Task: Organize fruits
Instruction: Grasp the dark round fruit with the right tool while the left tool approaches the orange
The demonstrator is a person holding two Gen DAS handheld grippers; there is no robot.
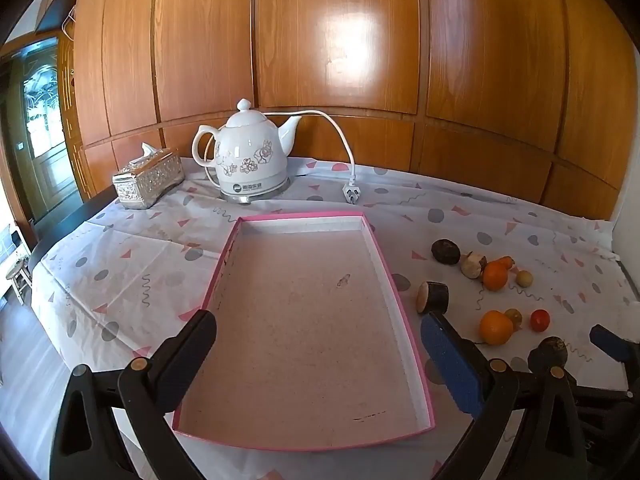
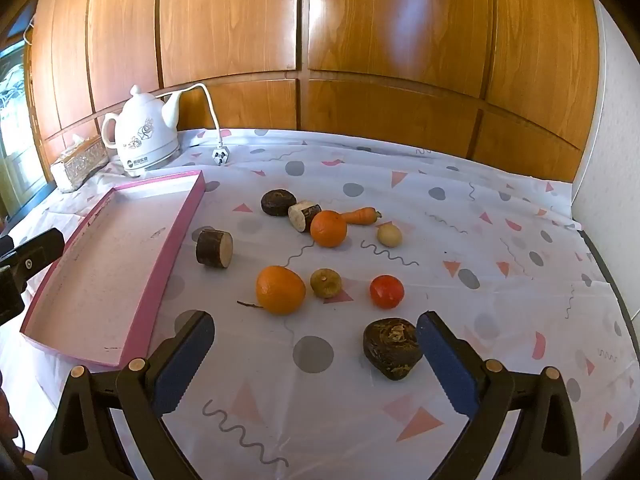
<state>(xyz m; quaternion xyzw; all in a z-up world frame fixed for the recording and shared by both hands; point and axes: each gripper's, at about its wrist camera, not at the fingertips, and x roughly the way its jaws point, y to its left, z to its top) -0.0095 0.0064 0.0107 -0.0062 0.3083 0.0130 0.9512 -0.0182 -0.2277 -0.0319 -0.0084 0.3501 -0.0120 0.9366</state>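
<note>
Left gripper point(image 1: 316, 344): jaws wide apart, holding nothing, above the pink tray point(image 1: 400, 308)
Right gripper point(image 2: 314, 344): jaws wide apart, holding nothing
Fruits: scattered on tablecloth point(image 2: 500, 300) right of tray; near orange point(image 2: 280, 290) just ahead of right gripper

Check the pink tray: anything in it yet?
Empty. The pink tray shows only bare, scuffed floor in both views; the oranges and other produce all lie on the tablecloth beside it.

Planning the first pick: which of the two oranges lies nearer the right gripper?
The orange beside the brownish fruit, with a loose stem by it; the other orange sits farther back, against the carrot.
</note>
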